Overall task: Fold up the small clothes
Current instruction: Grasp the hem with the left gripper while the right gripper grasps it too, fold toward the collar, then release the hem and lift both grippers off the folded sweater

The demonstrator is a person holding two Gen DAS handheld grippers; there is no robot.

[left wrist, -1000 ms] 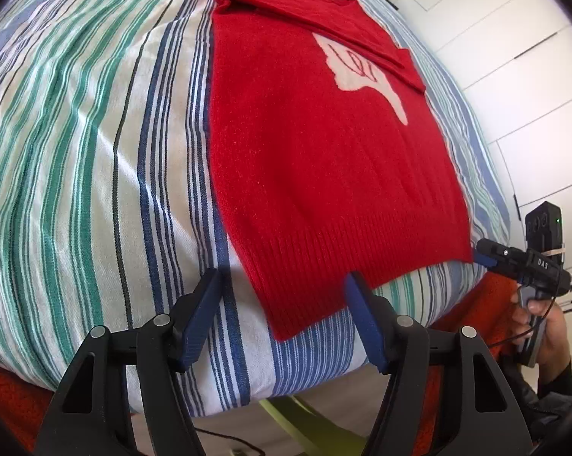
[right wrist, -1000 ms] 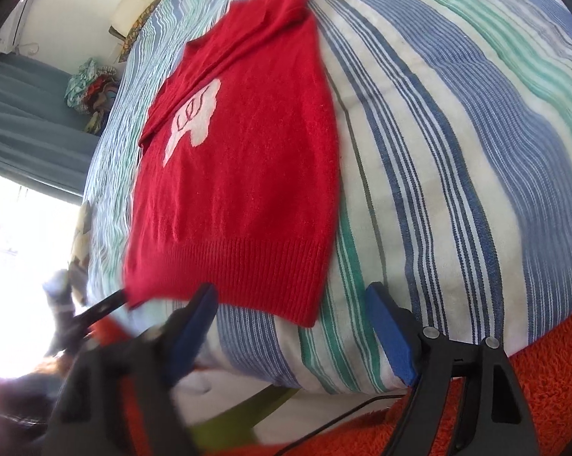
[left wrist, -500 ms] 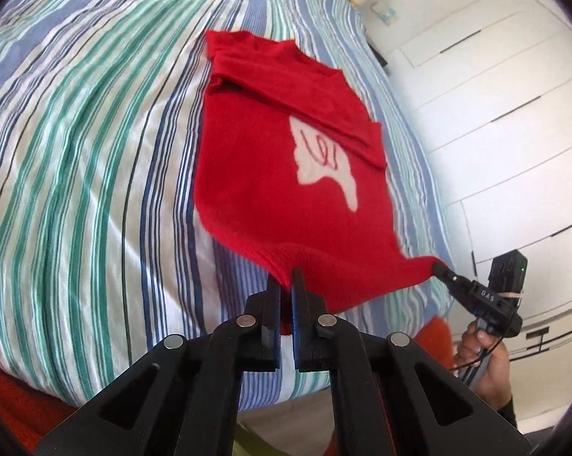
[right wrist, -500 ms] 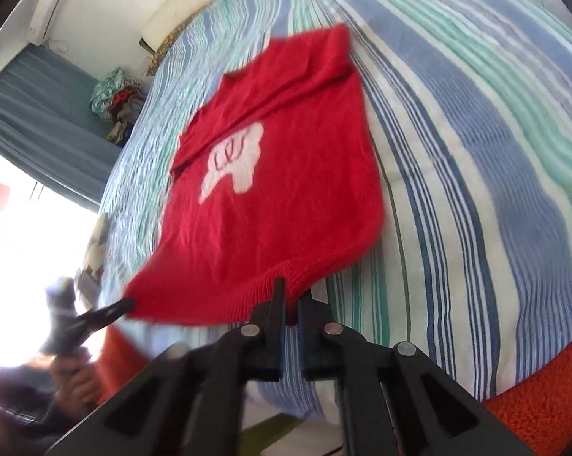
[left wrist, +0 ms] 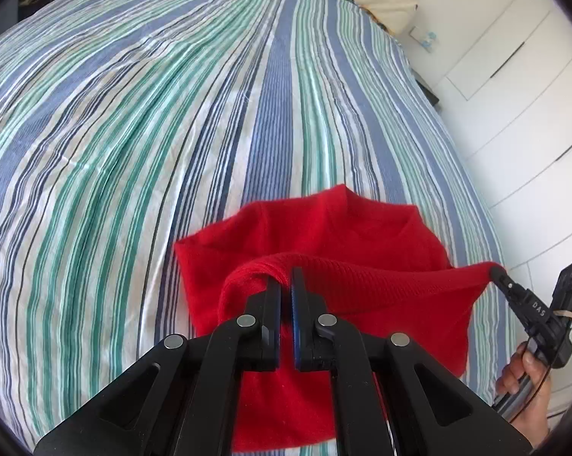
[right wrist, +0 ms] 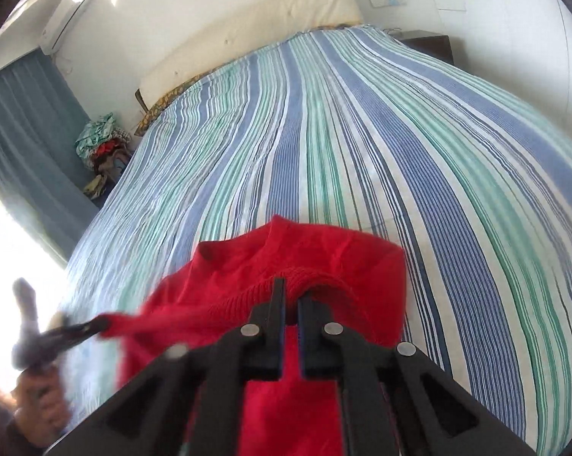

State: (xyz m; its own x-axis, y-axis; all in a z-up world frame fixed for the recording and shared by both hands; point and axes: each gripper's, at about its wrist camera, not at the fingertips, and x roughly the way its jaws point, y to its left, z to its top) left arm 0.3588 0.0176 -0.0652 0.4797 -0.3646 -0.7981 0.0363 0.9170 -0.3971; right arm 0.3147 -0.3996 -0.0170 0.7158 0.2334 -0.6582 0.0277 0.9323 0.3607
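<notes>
A small red knit sweater (left wrist: pixel 324 235) lies on the striped bed (left wrist: pixel 171 114). My left gripper (left wrist: pixel 286 277) is shut on the left corner of its ribbed hem. My right gripper (right wrist: pixel 291 288) is shut on the other hem corner and also shows at the right of the left wrist view (left wrist: pixel 495 271). The hem (left wrist: pixel 381 277) hangs taut between both grippers, lifted above the sweater's upper half, whose collar (right wrist: pixel 278 228) points up the bed. The white motif is hidden under the raised cloth.
The striped blue, green and white duvet (right wrist: pixel 362 133) stretches ahead to a cream headboard (right wrist: pixel 247 38). White wardrobe doors (left wrist: pixel 521 95) stand to the right. A pile of clothes (right wrist: pixel 99 140) sits by the grey curtain (right wrist: pixel 19 133) at left.
Both grippers closed on the hem corners, lifted the hem and carried it forward over the sweater toward the collar, hiding the white motif.
</notes>
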